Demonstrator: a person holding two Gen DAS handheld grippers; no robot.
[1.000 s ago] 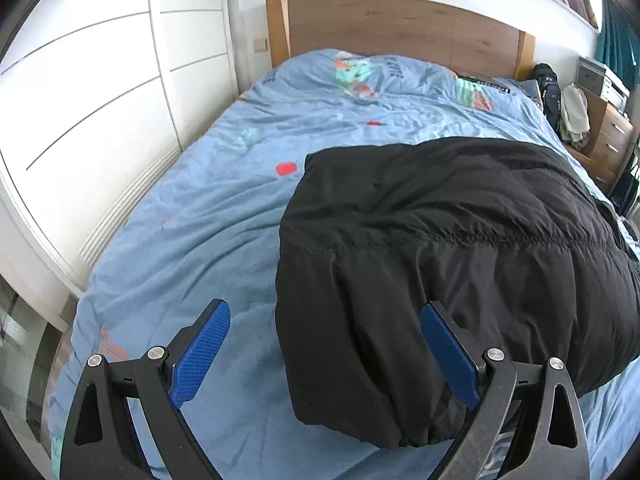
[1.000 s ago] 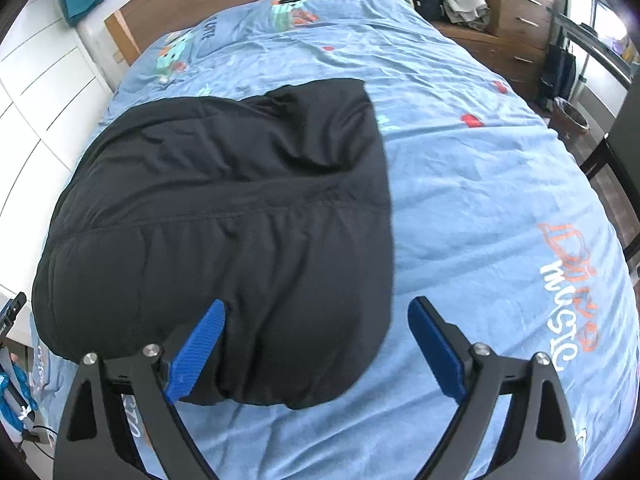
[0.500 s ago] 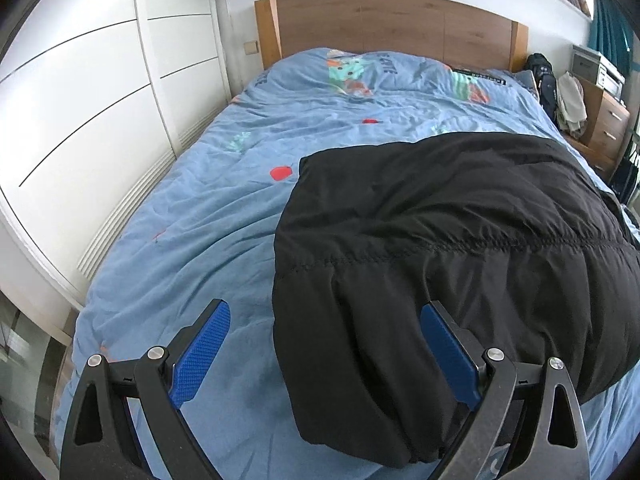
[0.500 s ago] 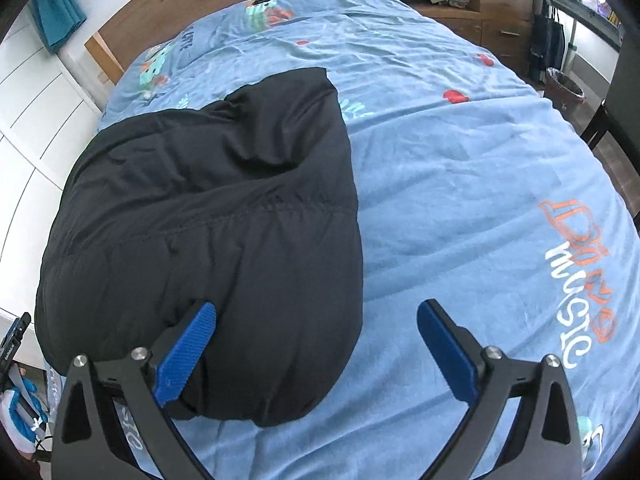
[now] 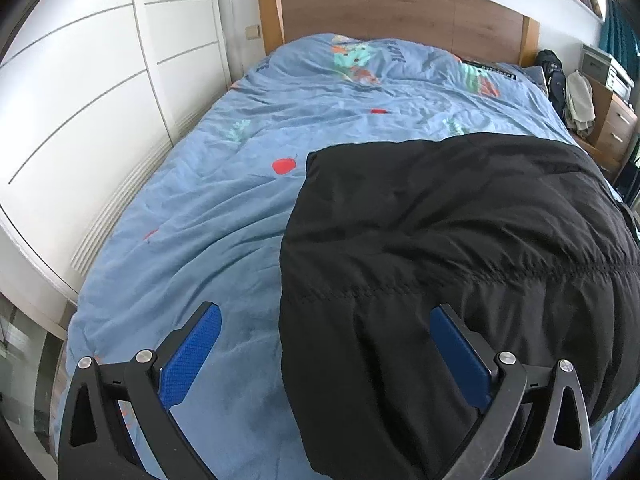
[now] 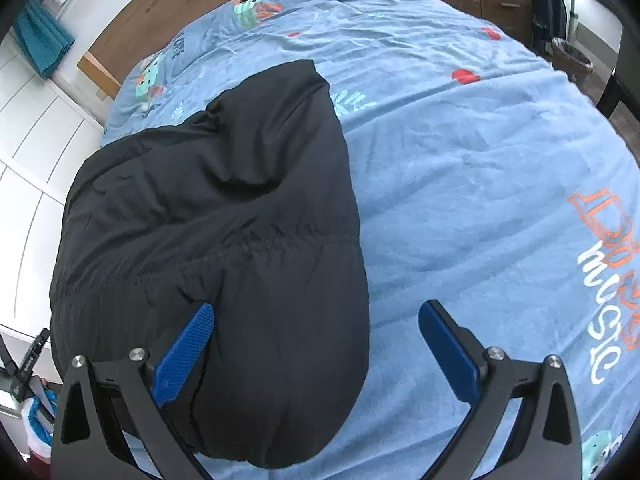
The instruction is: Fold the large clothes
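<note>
Jacket (image 5: 460,248), black and quilted, lies folded into a puffy bundle on the blue duvet (image 5: 208,216), seen from the left wrist; the left gripper (image 5: 324,356) hangs released above its near left edge, holding nothing. From the right wrist, the right gripper (image 6: 316,352) is likewise spread wide over the bundle's near right edge (image 6: 360,280). The padding looks light, soft and springy, the shell probably slippery; a hold on the stitched seam or the doubled edge seems surest.
</note>
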